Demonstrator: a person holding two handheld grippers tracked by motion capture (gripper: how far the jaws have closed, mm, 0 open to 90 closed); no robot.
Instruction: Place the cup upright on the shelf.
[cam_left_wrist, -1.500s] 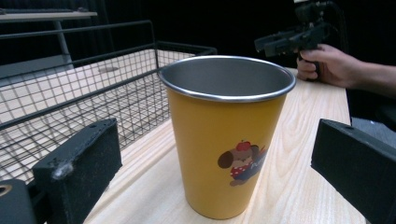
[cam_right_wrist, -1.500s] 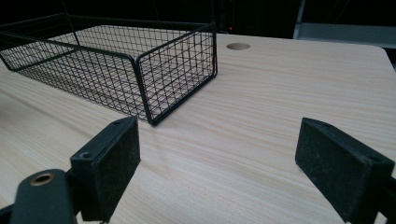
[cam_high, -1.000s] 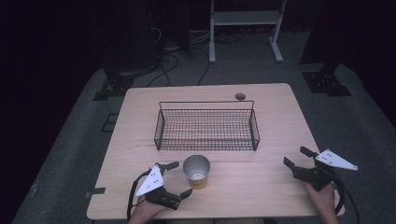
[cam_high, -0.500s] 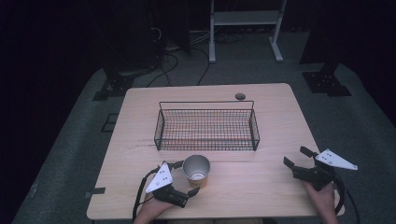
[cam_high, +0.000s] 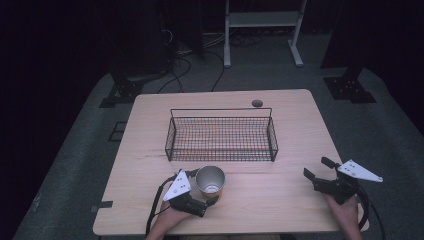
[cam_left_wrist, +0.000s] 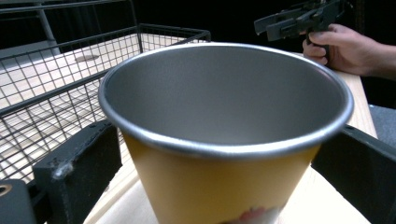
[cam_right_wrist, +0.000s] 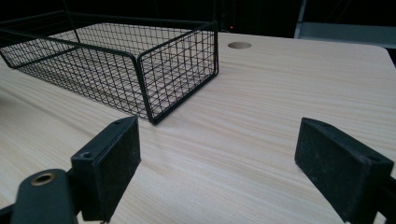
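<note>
Cup (cam_high: 210, 180): upright on table (cam_high: 280, 200), near edge, just at 6 o'clock of basket (cam_high: 221, 133).
L hand-held gripper (cam_high: 205, 195): jaws spread either side of cup, not yet squeezing.
R hand-held gripper (cam_high: 316, 170): jaws wide, empty.
Tip: centre cup betw. jaws, squeeze below rim, lift straight.

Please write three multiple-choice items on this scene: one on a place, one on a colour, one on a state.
1. Where does the cup stand?
A. inside the basket
B. on the table, near side of the basket
C. on the floor

2. What colour is the cup's outer wall?
A. yellow
B. blue
C. green

3. How are the right tongs?
A. shut on the cup
B. shut on the basket
C. open, holding nothing

Answers: 1 B, the wire basket lies beyond it, empty; 2 A, seen in the left gripper view; 3 C, jaws spread over bare table.
</note>
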